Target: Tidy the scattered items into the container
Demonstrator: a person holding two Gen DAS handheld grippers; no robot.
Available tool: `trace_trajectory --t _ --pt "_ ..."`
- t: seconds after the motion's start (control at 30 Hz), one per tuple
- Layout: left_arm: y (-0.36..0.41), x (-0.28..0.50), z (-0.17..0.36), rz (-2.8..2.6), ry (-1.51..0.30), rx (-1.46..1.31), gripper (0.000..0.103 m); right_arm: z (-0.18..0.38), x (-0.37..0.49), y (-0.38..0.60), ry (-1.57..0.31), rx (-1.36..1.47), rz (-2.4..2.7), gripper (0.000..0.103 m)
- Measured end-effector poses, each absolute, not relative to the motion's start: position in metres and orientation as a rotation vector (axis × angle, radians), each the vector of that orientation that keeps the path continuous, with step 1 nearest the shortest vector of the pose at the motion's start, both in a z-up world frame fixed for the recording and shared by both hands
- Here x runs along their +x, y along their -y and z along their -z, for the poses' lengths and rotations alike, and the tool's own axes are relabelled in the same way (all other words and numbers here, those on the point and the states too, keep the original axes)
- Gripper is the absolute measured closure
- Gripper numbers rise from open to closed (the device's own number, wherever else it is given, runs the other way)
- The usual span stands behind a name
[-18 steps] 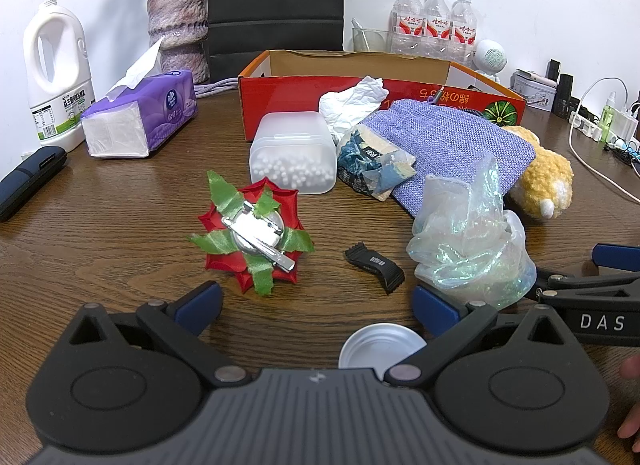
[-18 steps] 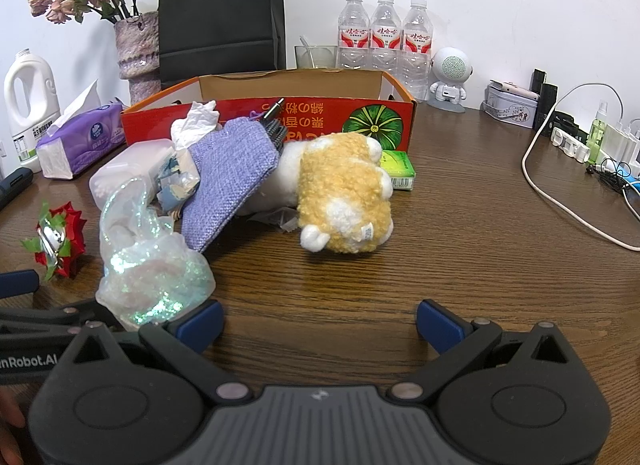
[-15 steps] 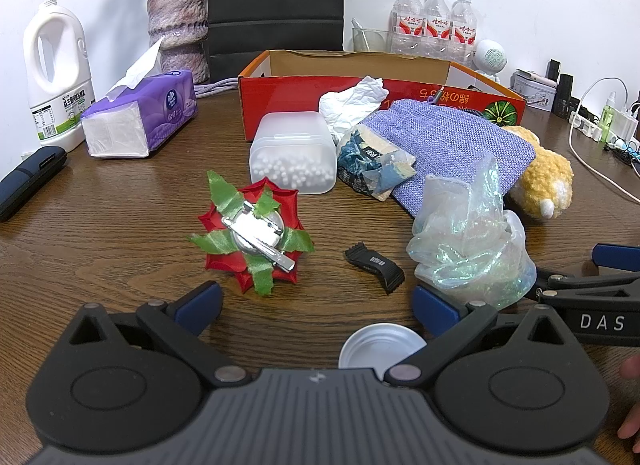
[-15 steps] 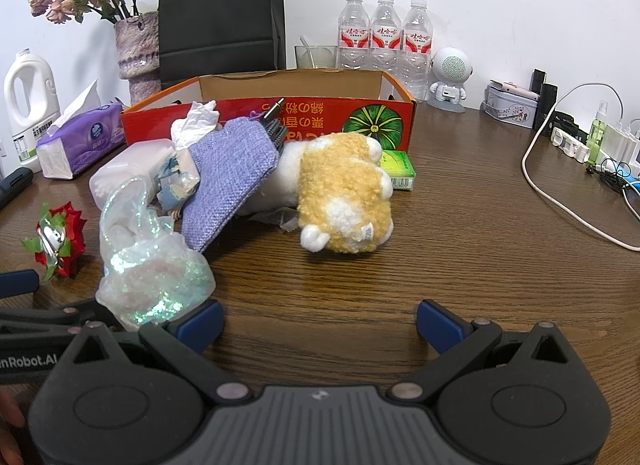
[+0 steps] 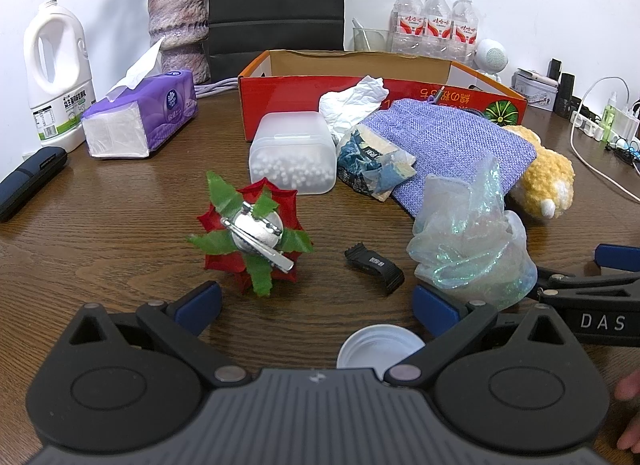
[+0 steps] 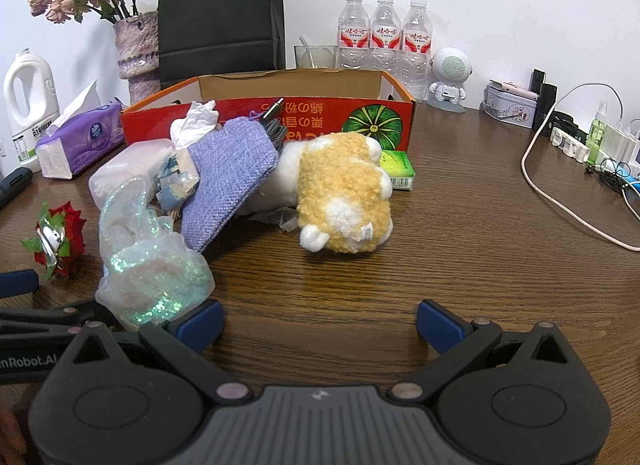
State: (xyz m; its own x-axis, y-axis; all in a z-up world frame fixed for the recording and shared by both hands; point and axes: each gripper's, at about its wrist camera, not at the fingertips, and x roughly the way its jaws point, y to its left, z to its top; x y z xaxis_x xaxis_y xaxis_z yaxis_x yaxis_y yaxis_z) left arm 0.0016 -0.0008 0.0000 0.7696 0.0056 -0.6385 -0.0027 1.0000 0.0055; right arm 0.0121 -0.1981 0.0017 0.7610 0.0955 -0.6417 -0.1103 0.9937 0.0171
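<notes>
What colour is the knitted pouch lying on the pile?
Light purple; the knitted pouch shows best in the left wrist view.

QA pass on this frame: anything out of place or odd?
Yes. The red cardboard box looks empty, while the clutter sits outside it: a plush toy on its side, a purple pouch propped over it, and a loose white cap.

Behind the one red cardboard box (image 6: 304,121) stand three water bottles (image 6: 385,41), one black paper bag (image 6: 218,13), one vase (image 6: 136,53) of dried flowers and one glass (image 6: 316,57). In front of the box lie one plush toy (image 6: 344,193), one purple pouch (image 6: 228,181), one clear tub of cotton swabs (image 5: 294,157), one red flower (image 5: 250,241), one shiny plastic bag (image 5: 472,241), one white cap (image 5: 378,349) and one small black clip (image 5: 374,265). Left of the box: one tissue pack (image 5: 140,121), one white jug (image 5: 56,77).
</notes>
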Motion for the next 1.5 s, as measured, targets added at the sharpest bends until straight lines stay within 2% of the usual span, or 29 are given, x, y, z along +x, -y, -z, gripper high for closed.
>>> trace_trajectory --t 0.23,0.37,0.4,0.43,0.47,0.53,0.6,0.67,0.7,0.8,0.87,0.93,0.97,1.07,1.13,1.23,1.27,1.3,1.33,1.37,1.4,1.43,1.5 --pt "-0.002 -0.002 -0.001 0.018 -0.686 -0.005 0.0 -0.003 0.013 0.197 -0.698 -0.025 -0.101 0.0" --pt "-0.025 -0.017 -0.013 0.074 -0.618 -0.09 0.0 -0.003 0.016 0.198 -0.701 -0.031 -0.126 0.0" --pt "-0.032 -0.022 -0.018 0.089 -0.59 -0.1 0.0 -0.005 0.015 0.2 -0.706 -0.035 -0.142 0.004" --pt "-0.04 -0.025 -0.023 0.106 -0.564 -0.105 0.0 -0.007 0.01 0.202 -0.696 -0.031 -0.156 0.017" --pt "-0.048 -0.026 -0.027 0.122 -0.552 -0.101 0.0 -0.011 0.004 0.205 -0.671 -0.018 -0.174 0.022" --pt "-0.059 -0.018 -0.032 0.154 -0.547 -0.083 0.0 -0.021 -0.01 0.209 -0.613 0.003 -0.254 0.026" --pt "-0.064 -0.004 -0.03 0.17 -0.566 -0.072 0.007 -0.027 -0.017 0.206 -0.586 0.005 -0.321 0.026" --pt "-0.063 0.012 -0.027 0.164 -0.618 -0.057 0.044 -0.029 -0.014 0.196 -0.589 0.0 -0.376 0.026" --pt "-0.061 0.018 -0.025 0.154 -0.645 -0.052 0.051 -0.029 -0.012 0.191 -0.584 0.002 -0.402 0.027" --pt "-0.062 0.027 -0.02 0.147 -0.686 -0.063 0.056 -0.027 0.001 0.172 -0.586 -0.029 -0.454 0.037" --pt "-0.062 0.026 -0.017 0.147 -0.684 -0.058 0.061 -0.024 0.012 0.161 -0.617 -0.046 -0.495 0.038" --pt "-0.06 0.024 -0.017 0.155 -0.667 -0.041 0.062 -0.018 0.022 0.153 -0.649 -0.04 -0.547 0.049" --pt "-0.058 0.021 -0.019 0.156 -0.652 -0.033 0.062 -0.016 0.024 0.149 -0.662 -0.032 -0.563 0.05" --pt "-0.055 0.012 -0.029 0.148 -0.59 -0.013 0.063 -0.02 0.026 0.143 -0.651 0.002 -0.602 0.047" --pt "-0.057 0.006 -0.035 0.149 -0.553 -0.014 0.063 -0.026 0.026 0.142 -0.631 0.044 -0.647 0.029" --pt "-0.06 0.002 -0.04 0.097 -0.531 -0.007 0.063 -0.03 0.033 0.137 -0.642 0.091 -0.65 0.027" --pt "-0.062 0.001 -0.041 0.074 -0.529 -0.01 0.063 -0.03 0.036 0.133 -0.645 0.079 -0.644 0.029" --pt "-0.065 0.0 -0.042 0.058 -0.528 -0.018 0.063 -0.028 0.038 0.128 -0.645 0.056 -0.629 0.038" --pt "-0.068 -0.001 -0.043 0.049 -0.526 -0.03 0.063 -0.025 0.039 0.121 -0.65 0.022 -0.616 0.06" --pt "-0.071 -0.004 -0.044 0.045 -0.522 -0.042 0.063 -0.023 0.041 0.117 -0.658 -0.002 -0.606 0.071" --pt "-0.074 -0.006 -0.046 0.046 -0.511 -0.051 0.063 -0.023 0.042 0.115 -0.657 -0.012 -0.601 0.072" --pt "-0.076 -0.009 -0.049 0.049 -0.498 -0.058 0.063 -0.024 0.04 0.114 -0.653 -0.018 -0.606 0.078" --pt "-0.078 -0.015 -0.055 0.045 -0.471 -0.055 0.063 -0.03 0.032 0.116 -0.638 -0.031 -0.608 0.079"
